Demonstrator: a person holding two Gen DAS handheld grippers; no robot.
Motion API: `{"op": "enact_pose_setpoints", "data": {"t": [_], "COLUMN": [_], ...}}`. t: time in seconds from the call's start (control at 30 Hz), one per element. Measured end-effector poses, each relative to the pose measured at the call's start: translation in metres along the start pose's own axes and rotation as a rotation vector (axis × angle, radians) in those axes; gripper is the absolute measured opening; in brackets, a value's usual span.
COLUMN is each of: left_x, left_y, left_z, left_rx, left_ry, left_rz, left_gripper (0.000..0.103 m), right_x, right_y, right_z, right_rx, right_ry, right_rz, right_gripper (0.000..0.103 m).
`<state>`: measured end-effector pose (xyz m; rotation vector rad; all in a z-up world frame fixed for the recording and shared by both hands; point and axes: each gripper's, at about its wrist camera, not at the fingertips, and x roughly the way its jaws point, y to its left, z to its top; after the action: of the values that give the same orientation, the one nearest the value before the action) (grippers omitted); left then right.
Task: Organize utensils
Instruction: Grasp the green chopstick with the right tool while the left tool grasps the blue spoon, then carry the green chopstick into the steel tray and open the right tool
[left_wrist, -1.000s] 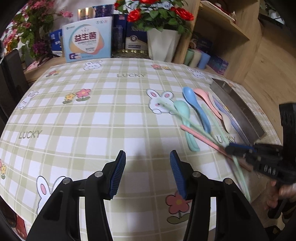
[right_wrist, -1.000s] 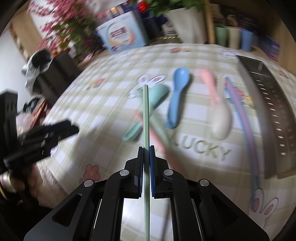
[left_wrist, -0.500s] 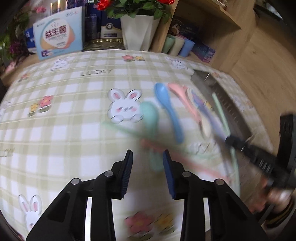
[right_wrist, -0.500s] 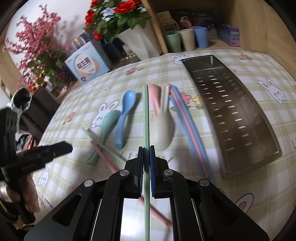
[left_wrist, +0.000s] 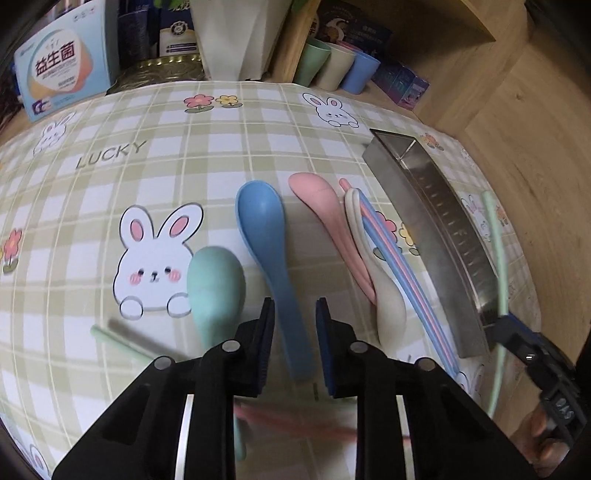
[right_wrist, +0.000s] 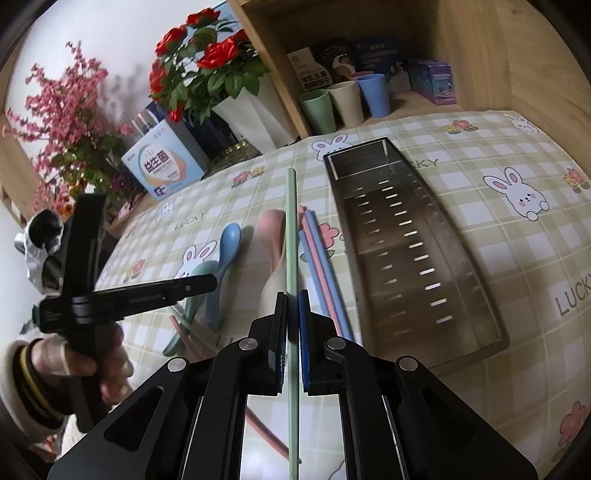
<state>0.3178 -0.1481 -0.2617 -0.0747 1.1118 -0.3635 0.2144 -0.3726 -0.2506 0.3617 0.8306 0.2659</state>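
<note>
I am looking at the checked tablecloth (right_wrist: 480, 206) with its rabbits, and taking the metal tray (right_wrist: 402, 236) lying on it as my landmark. Just beside the tray's long side a pair of blue and pink chopsticks (left_wrist: 391, 251) is lying, then a cream spoon (left_wrist: 384, 291) and a pink spoon (left_wrist: 325, 206) overlapping each other, then a blue spoon (left_wrist: 273, 243), and farthest from the tray a green spoon (left_wrist: 216, 284). Another green chopstick (left_wrist: 122, 343) and a pink one (left_wrist: 295, 421) are lying blurred on the cloth on the green spoon's side, well apart from the tray. My left gripper (left_wrist: 295, 328) is hanging over the blue spoon's handle; its jaws have just been closing, and they are standing narrowly apart with the handle showing between them, the pads not pressing on it. My right gripper (right_wrist: 292, 321) is clamping a green chopstick (right_wrist: 291, 229) tight, holding it in the air beside the tray's long side.
</note>
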Motion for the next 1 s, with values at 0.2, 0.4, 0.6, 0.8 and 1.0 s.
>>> {"op": "enact_pose_setpoints", "data": {"t": [0.2, 0.4, 0.6, 0.8, 1.0], "left_x": [0.009, 0.013, 0.024, 0.022, -0.003], "left_y": [0.008, 0.007, -0.001, -0.001, 0.000], "left_z": [0.005, 0.005, -0.003, -0.006, -0.009], "left_rx": [-0.045, -0.049, -0.013, -0.009, -0.037], "left_ry": [0.011, 0.011, 0.030, 0.018, -0.054], "left_rz": [-0.022, -0.058, -0.053, -0.054, -0.037], "left_gripper": [0.014, 0.013, 0.008, 0.006, 0.006], "right_x": [-0.003, 0.000, 0.000, -0.002, -0.005], "right_y": [-0.008, -0.008, -0.008, -0.011, -0.013], "right_z": [0.003, 0.004, 0.002, 0.002, 0.003], "right_rx": [0.020, 0.022, 0.026, 0.034, 0.028], "right_ry": [-0.011, -0.005, -0.003, 0.000, 0.005], "right_rz": [0.007, 0.009, 0.003, -0.006, -0.019], "right_gripper": [0.006, 0.006, 0.006, 0.006, 0.006]}}
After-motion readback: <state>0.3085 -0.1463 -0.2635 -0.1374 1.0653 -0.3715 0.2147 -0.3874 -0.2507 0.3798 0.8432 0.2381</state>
